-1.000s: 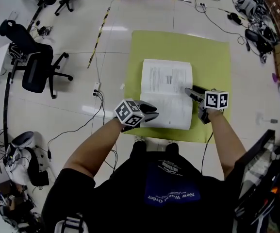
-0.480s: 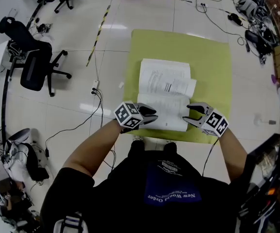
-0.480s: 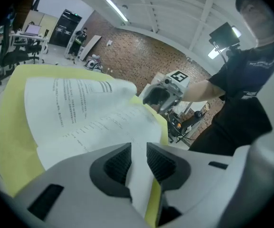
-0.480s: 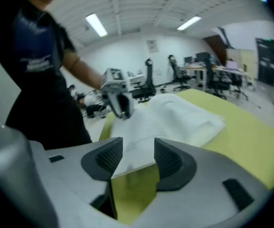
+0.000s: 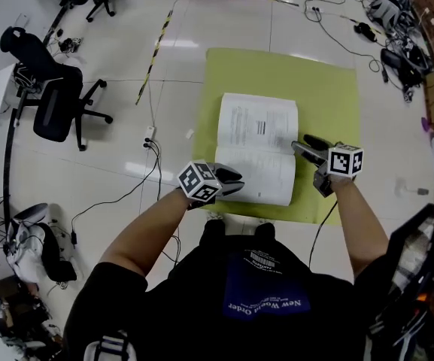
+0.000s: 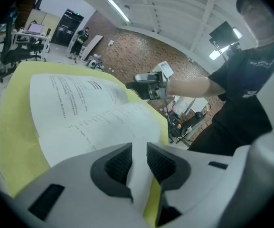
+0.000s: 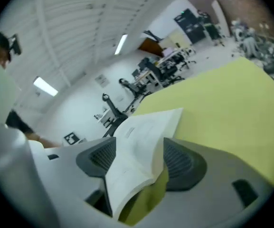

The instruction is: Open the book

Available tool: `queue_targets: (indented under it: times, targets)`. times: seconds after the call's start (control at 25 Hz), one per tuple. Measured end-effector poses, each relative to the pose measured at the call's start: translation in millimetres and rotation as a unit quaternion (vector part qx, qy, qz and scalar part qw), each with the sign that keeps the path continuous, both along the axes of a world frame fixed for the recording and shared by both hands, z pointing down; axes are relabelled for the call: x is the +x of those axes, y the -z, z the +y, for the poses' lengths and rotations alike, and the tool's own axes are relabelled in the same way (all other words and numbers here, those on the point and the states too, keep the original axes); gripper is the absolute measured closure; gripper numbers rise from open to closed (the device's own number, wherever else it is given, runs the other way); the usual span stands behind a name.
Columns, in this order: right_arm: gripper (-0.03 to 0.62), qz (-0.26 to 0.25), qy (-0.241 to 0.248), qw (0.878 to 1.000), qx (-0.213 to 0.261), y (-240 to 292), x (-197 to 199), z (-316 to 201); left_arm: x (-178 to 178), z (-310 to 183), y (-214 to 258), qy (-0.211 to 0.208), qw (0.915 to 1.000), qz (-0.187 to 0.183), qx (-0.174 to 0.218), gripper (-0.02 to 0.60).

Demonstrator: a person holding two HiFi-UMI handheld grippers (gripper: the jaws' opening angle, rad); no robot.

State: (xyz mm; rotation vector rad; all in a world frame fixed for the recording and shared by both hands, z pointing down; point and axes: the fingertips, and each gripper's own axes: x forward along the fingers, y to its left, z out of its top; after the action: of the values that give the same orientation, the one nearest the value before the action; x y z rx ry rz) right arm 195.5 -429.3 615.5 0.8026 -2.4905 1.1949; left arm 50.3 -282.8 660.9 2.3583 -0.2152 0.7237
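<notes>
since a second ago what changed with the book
The right tongs dipped toward the person, then returned to the right edge of the open white paper book; their jaws are opening with pages between them. The left tongs kept gripping its near left corner; the yellow-green mat stayed.

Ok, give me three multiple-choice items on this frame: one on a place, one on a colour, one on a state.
1. Where does the book lie?
A) on an office chair
B) on the mat
C) on a desk

2. What colour is the mat?
A) blue
B) red
C) yellow-green

3. What state is the book in?
A) open, printed pages up
B) shut
C) standing on end

Answers:
1 B, the head view shows the mat spread under the book.
2 C, every view shows that colour.
3 A, lines of print face up on the spread pages.
</notes>
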Motion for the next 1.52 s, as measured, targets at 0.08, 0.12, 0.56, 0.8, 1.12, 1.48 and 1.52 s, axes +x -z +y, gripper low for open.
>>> queue_targets:
  times: [0.08,0.12,0.56,0.8,1.12,1.48,1.52]
  targets:
    - [0.309,0.001,-0.029,0.999,-0.043,-17,5,-24,0,1,-1,0.0,1.0,0.001,-0.002,0.486]
    - [0.309,0.001,-0.025,0.998,-0.052,-22,1,-29,1,2,-2,0.0,1.0,0.002,-0.002,0.486]
    - [0.304,-0.004,0.067,0.995,0.074,18,-23,1,-8,4,-3,-0.007,0.9999,0.005,-0.01,0.486]
    - [0.355,0.037,0.185,0.97,0.154,36,-18,66,-7,7,-4,-0.011,0.9999,0.004,-0.01,0.486]
    - [0.353,0.263,0.504,0.789,0.232,-25,-10,170,-27,47,-8,-0.042,0.9987,-0.013,-0.027,0.486]
    - [0.354,0.23,0.508,0.803,0.212,-3,-22,167,-97,109,-10,0.006,0.9948,-0.027,-0.098,0.486]
    - [0.353,0.214,0.481,0.823,0.214,10,-26,157,-103,109,-3,0.023,0.9946,-0.019,-0.1,0.486]
